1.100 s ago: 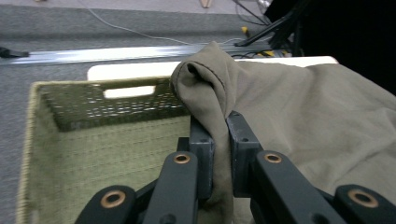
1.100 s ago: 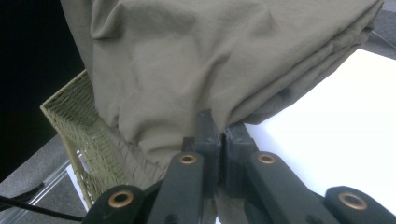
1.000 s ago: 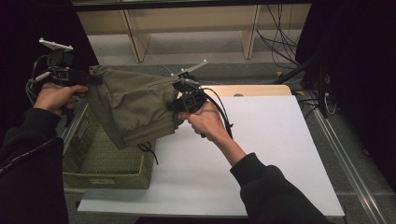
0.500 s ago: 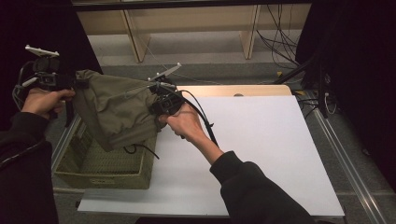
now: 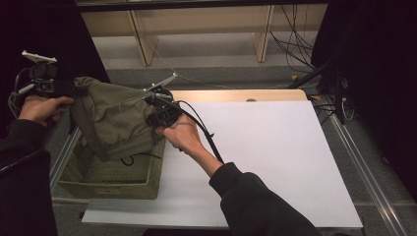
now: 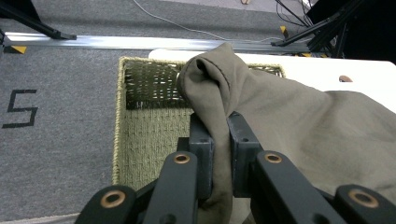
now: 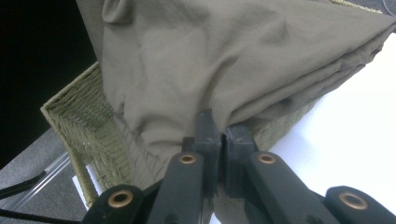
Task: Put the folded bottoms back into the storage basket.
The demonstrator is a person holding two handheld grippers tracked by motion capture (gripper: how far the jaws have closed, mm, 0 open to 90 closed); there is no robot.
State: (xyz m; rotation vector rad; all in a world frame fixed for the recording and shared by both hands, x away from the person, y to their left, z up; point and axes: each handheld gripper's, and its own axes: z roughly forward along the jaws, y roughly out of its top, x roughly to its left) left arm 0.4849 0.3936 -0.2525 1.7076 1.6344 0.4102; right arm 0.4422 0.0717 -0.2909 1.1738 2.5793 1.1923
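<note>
One olive cloth garment (image 5: 115, 118), at the left of the high view, hung above one woven basket (image 5: 113, 177) at the desk (image 5: 275, 157) edge. Left claw (image 6: 219, 135) and right claw (image 7: 223, 140) each pinched a fold, apparently to keep the cloth stretched between two corners for lowering inside.

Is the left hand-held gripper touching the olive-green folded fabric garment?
Touching. In the left gripper view, the left hand-held gripper has both black jaws pressed onto a fold of the olive-green folded fabric garment.
</note>
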